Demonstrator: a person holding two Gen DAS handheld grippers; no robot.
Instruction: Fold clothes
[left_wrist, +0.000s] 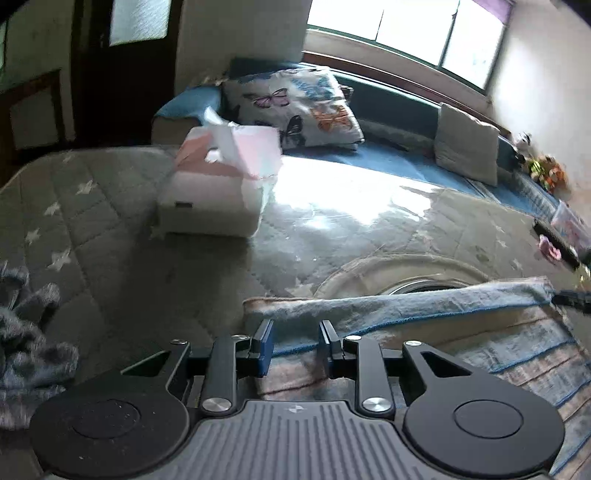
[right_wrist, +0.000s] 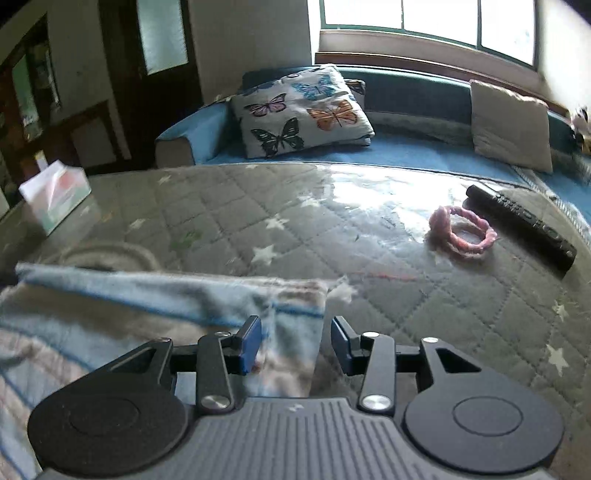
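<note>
A light blue and beige striped cloth (left_wrist: 424, 306) lies on the quilted grey table cover, its far edge folded over into a thick band. My left gripper (left_wrist: 295, 334) is open over the cloth's left end, blue pads on either side of the fabric without pinching it. In the right wrist view the same cloth (right_wrist: 147, 295) spreads to the left, and my right gripper (right_wrist: 295, 330) is open over its right end, the right finger beyond the cloth's edge. A dark grey fuzzy garment (left_wrist: 26, 332) lies bunched at the left.
A tissue box (left_wrist: 229, 155) sits on a white box (left_wrist: 210, 206) at the back left. A pink hair tie (right_wrist: 461, 232) and a black remote (right_wrist: 521, 225) lie at the right. Behind the table is a blue sofa (right_wrist: 332, 155) with a butterfly cushion (right_wrist: 299, 110) and a beige cushion (right_wrist: 509, 125).
</note>
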